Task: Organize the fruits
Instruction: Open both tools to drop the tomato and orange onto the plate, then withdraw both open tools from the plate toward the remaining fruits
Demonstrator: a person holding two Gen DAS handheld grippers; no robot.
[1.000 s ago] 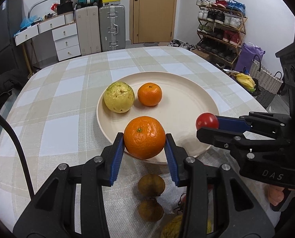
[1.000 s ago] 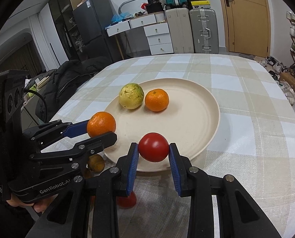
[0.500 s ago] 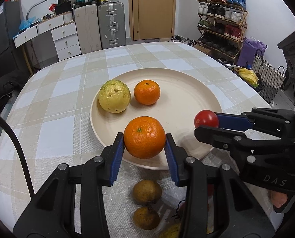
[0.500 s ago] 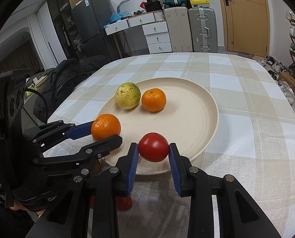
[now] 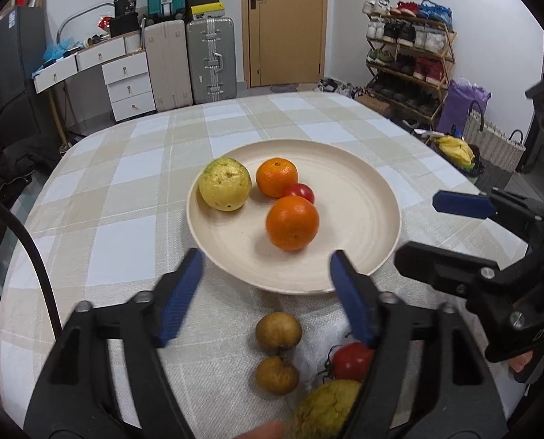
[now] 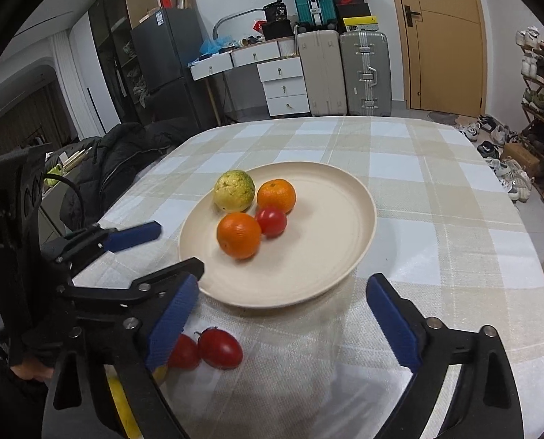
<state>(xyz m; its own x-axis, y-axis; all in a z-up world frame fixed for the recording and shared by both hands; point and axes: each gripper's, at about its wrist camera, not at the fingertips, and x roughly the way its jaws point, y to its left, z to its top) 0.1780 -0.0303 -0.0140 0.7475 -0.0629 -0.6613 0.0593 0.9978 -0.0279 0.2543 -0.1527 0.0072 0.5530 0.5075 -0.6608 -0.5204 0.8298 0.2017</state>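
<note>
Four fruits on plate already. Both tongs, left and right, opening wide, pinching nothing. More fruits left on tabletop.

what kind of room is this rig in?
Likely a lived-in home, a dining spot by the entry: checked tablecloth under a fruit plate, a shoe rack and suitcases beside the door.

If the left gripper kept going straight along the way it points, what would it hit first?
Most likely the near rim of the plate, which lies just ahead between the fingers of the left gripper, whose jaws are opening with nothing between them. The large orange sits beyond it. Depth is uncertain.
</note>
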